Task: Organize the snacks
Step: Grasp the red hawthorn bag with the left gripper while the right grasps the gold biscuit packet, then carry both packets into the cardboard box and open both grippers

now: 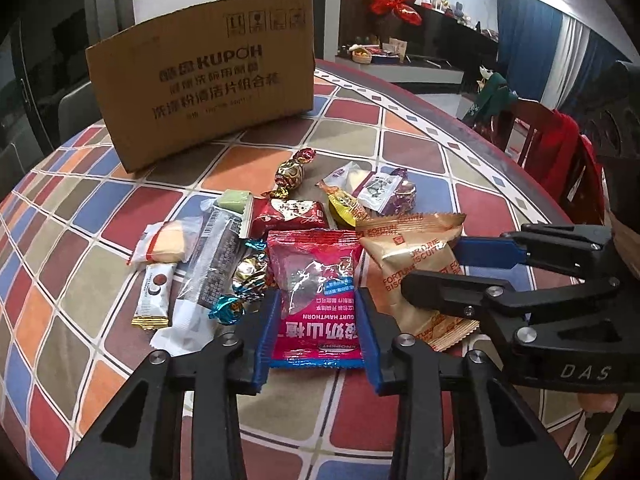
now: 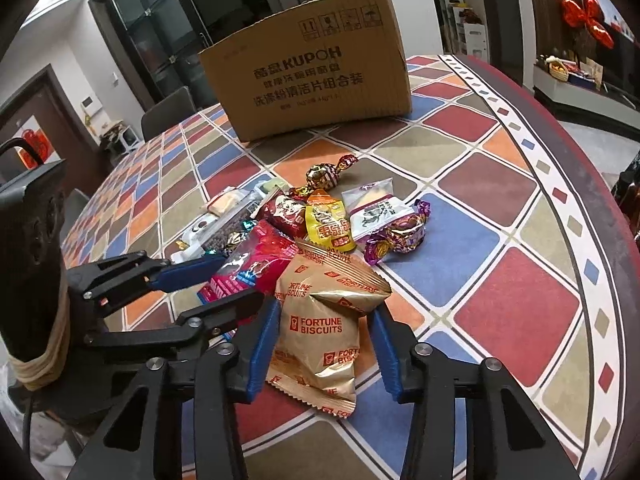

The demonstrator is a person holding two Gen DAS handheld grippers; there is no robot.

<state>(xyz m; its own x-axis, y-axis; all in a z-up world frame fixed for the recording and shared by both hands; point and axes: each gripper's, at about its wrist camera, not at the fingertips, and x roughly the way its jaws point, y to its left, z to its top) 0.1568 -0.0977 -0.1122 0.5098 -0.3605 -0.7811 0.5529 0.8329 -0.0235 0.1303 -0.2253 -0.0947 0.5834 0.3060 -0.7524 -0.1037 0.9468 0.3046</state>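
Fingers on both grippers stand apart: left gripper (image 1: 318,334) straddles the red hawthorn packet (image 1: 316,296), right gripper (image 2: 324,354) the gold fortune-biscuit pack (image 2: 320,328). Each packet's long axis runs along its fingers; the cardboard box (image 1: 204,92) stands beyond.

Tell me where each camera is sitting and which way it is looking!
Left wrist view: sits on the left claw, looking forward at the red foil hawthorn snack packet between its blue fingers; the right claw shows at the side.
Right wrist view: sits on the right claw, looking forward at the gold Fortune Biscuits packet between its fingers; the left claw shows at the left.
Both share the snack pile, the brown cardboard box and the colourful checked tablecloth.
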